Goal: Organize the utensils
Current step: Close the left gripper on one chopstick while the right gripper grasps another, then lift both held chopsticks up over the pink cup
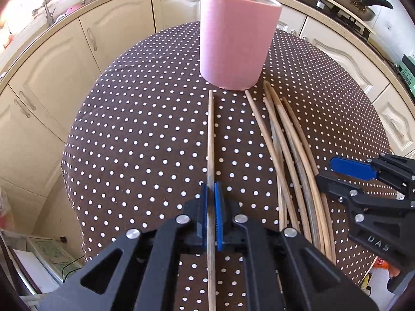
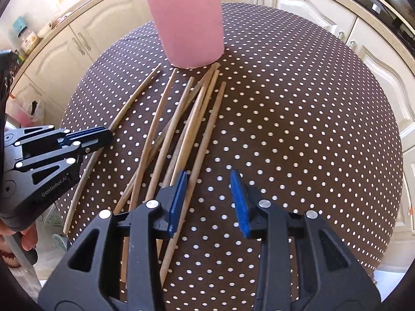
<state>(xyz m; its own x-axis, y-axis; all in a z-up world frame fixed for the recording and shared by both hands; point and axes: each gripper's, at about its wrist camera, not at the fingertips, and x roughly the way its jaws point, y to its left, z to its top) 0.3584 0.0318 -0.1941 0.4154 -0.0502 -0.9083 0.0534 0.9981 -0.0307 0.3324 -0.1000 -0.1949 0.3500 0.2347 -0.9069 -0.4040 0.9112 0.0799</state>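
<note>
Left tongs (image 1: 211, 212) clamped nearly closed; right tongs (image 2: 208, 202) spread wide.

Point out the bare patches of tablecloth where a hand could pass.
Bare cloth lies right of the loose chopsticks, out to the table edge, under the open right tongs. Another patch lies left of the chopstick in the shut left tongs. It is crowded from the pink cup down through the pile.
</note>
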